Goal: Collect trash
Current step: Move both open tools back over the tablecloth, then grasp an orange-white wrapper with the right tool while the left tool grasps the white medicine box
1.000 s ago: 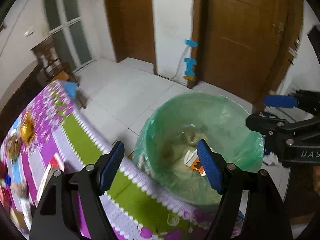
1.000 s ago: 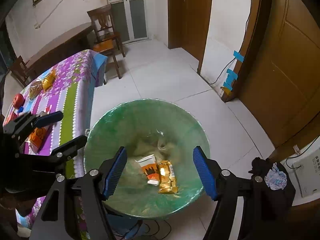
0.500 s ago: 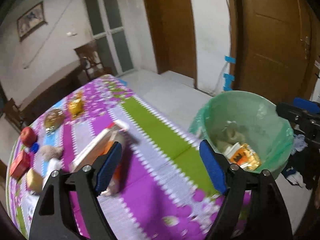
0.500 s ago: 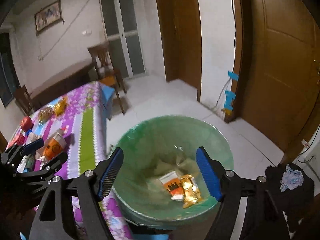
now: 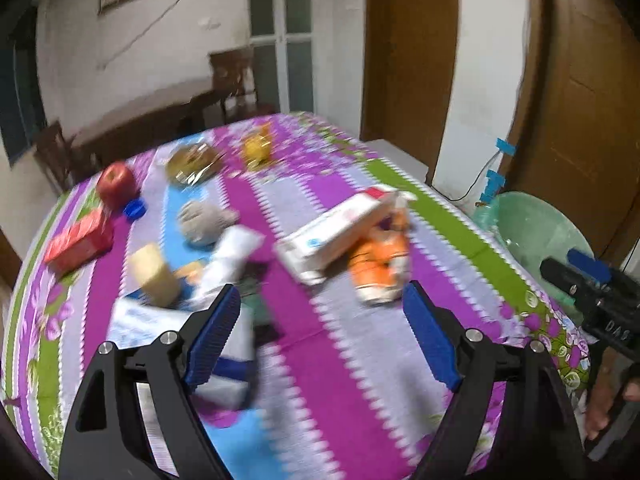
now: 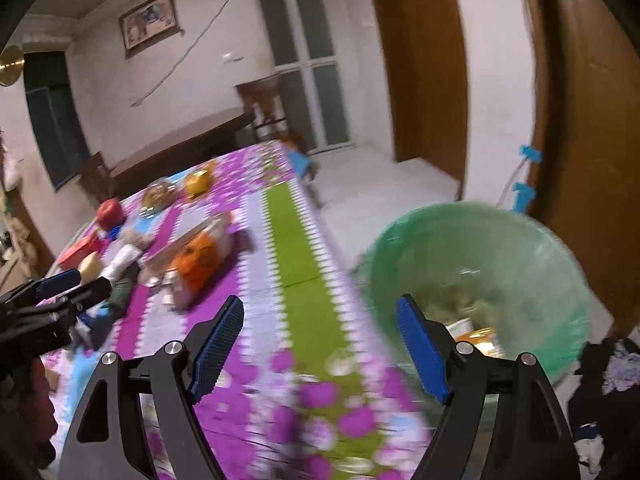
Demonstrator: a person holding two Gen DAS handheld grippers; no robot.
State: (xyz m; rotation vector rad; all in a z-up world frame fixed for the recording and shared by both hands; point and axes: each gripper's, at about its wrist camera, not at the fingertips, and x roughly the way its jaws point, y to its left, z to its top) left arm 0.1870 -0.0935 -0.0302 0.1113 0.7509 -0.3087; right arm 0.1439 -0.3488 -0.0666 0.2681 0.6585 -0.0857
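- Left hand-held gripper (image 5: 322, 334): jaws opening, spread wide, nothing between the pads; it hangs over the near part of the desk (image 5: 360, 380) with its flowered purple-and-green cloth
- Right hand-held gripper (image 6: 320, 344): spread wide, nothing held; it sits over the desk's near edge, its right finger overlapping the green-lined bin (image 6: 500, 248)
- Key relation: the orange wrapper (image 5: 380, 268) lies just ahead of the left hand-held gripper and a little right of its centre line, long axis running roughly away from the camera; a white carton (image 5: 340, 232) lies tilted across its far end, touching or overlapping it
- From the right wrist the same orange wrapper (image 6: 196, 260) sits well off to the left and farther out; judgement: the left hand is the nearer one for it
- Blurred white packets (image 5: 228, 264) lie ahead-left of the left hand-held gripper; too smeared to identify
- Farther back: red box (image 5: 78, 240), apple (image 5: 117, 184), yellow packet (image 5: 256, 150)
- Left view shows the clutter in detail but only the bin's rim at far right; the right view alone shows inside the bin, where wrappers already lie (image 6: 476, 332)
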